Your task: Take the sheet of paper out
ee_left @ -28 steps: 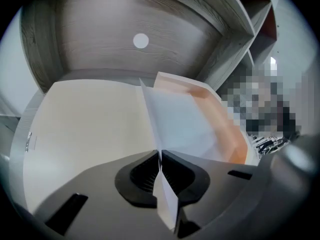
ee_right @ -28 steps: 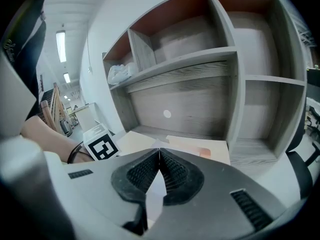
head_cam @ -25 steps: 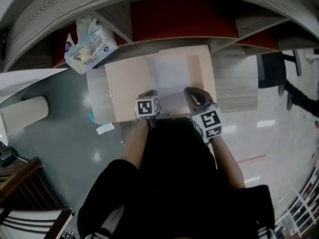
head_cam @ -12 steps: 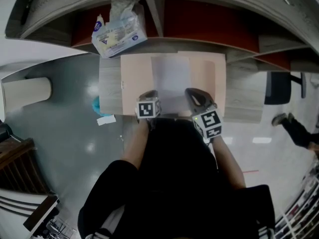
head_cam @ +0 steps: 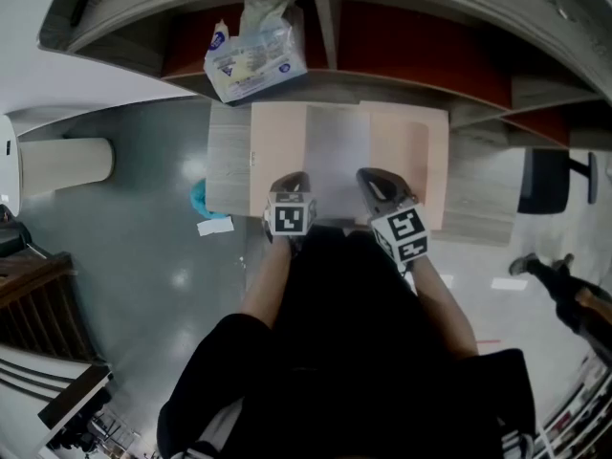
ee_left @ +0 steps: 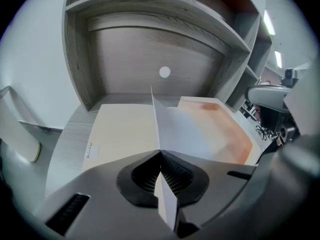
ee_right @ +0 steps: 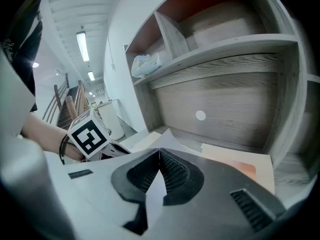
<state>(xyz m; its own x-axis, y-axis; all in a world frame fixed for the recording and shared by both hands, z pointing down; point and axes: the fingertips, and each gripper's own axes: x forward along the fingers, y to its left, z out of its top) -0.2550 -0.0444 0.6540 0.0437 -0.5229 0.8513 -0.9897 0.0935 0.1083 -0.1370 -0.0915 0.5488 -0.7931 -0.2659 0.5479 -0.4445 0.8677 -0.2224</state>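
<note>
Mid-extraction: left claw (head_cam: 291, 180) and right claw (head_cam: 370, 177) each pinch the thin white paper sheet (head_cam: 337, 161) above the flat peach card folder (head_cam: 277, 151); next likely needs an even pull clear.

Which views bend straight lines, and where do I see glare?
Head view: fisheye bows the shelf; glare spots on the floor. Left gripper view: dark round corners, paper sharp. Right gripper view: ceiling lamp blown out.

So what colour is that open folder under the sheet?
Pale peach: the folder shows best in the head view.
</note>
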